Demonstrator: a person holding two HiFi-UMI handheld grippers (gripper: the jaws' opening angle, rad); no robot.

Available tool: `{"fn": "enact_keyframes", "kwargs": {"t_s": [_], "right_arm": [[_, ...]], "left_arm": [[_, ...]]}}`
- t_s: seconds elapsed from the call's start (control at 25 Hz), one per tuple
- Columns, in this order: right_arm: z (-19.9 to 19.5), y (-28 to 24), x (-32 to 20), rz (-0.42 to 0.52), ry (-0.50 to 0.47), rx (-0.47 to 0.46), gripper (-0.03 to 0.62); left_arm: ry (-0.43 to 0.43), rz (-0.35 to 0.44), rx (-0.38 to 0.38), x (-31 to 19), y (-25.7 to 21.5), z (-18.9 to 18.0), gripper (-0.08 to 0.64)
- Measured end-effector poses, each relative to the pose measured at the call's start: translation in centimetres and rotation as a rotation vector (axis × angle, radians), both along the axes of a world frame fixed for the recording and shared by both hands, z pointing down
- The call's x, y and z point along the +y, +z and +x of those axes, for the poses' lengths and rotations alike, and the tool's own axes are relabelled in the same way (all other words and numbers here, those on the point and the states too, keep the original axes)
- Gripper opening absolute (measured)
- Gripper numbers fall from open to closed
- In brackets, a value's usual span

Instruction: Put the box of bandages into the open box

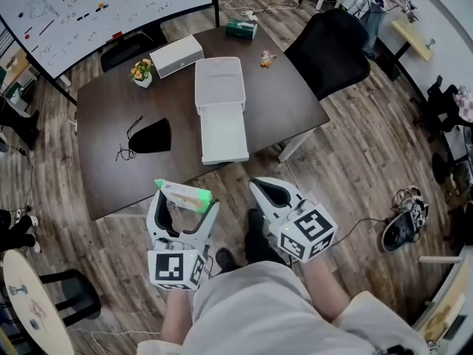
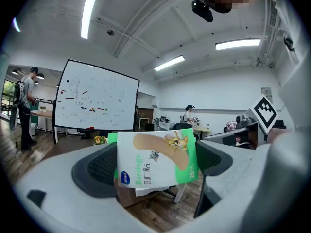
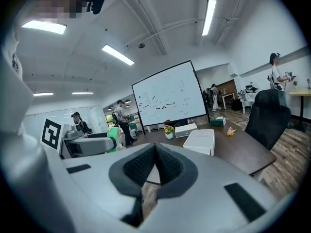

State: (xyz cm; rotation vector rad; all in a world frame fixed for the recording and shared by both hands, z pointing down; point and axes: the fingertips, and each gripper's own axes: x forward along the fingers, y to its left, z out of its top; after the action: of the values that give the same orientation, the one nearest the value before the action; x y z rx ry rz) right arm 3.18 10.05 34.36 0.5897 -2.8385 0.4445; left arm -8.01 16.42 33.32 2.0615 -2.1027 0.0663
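The bandage box (image 1: 184,194), white and green with a cartoon plaster printed on it, sits between the jaws of my left gripper (image 1: 182,200), which is shut on it. In the left gripper view the bandage box (image 2: 156,164) fills the gap between the dark pads. The open white box (image 1: 224,133) lies in the middle of the dark table (image 1: 111,176), its lid (image 1: 219,83) folded back behind the tray. Both grippers hover off the table's near edge, above the wood floor. My right gripper (image 1: 269,193) is shut with nothing in it, its pads pressed together (image 3: 154,166). The open white box (image 3: 201,141) also shows ahead of it.
On the table lie a black pouch (image 1: 150,135), a closed white box (image 1: 176,55), a small flower pot (image 1: 142,72), a green tissue box (image 1: 242,28) and a small toy (image 1: 267,59). A black chair (image 1: 329,50) stands at the table's right; a whiteboard (image 1: 103,6) stands behind.
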Motion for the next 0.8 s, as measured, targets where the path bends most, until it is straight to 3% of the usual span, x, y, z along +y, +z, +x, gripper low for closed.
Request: {"fn": "enact_keyframes", "kwargs": {"t_s": [0.44, 0.8], "right_arm": [[-0.1, 0.0, -4.1, 0.013, -0.085, 0.022, 0.005], [0.6, 0.5, -7.9, -0.007, -0.142, 0.024, 0.005]], "left_arm": [[-0.010, -0.031, -0.005, -5.7, 1.1, 1.0, 0.495], [-0.047, -0.111, -0.012, -9.3, 3.1, 2.0, 0.495]]}}
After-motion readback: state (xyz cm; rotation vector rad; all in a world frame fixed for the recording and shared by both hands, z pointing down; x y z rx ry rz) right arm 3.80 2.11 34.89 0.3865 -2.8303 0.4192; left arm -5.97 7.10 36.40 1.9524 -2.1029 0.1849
